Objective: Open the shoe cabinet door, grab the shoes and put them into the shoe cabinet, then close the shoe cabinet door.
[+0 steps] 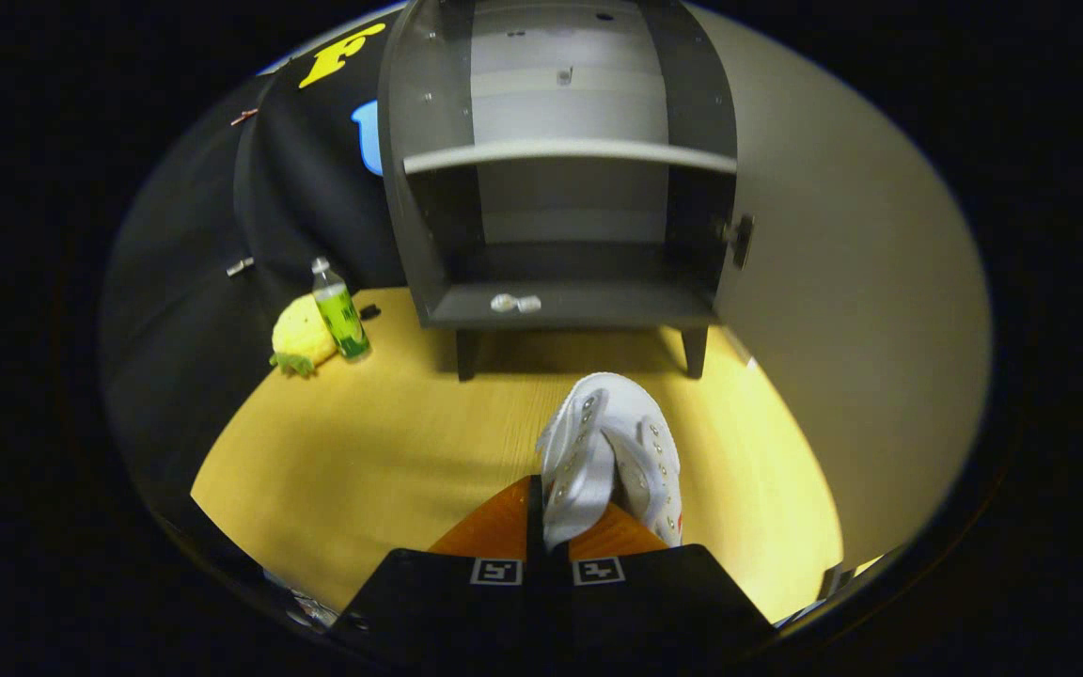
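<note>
A pair of white shoes (pixel 612 451) hangs between my orange fingers (pixel 494 527), toes pointing toward the cabinet. My gripper (pixel 560 531) is shut on the shoes, pinching their inner sides together. They seem lifted a little above the wooden floor (pixel 391 442). Beyond them stands the grey shoe cabinet (pixel 565 235) on short legs. Its door (pixel 842 310) is swung wide open to the right. Inside are a shelf (pixel 570 152) and a bare bottom board (pixel 579 303) with a small pale object (pixel 515 303) at its front edge.
A green bottle (pixel 340 315) and a yellow plush toy (pixel 302 337) stand left of the cabinet by the black cloth wall. The open door fills the right side, close to the shoes.
</note>
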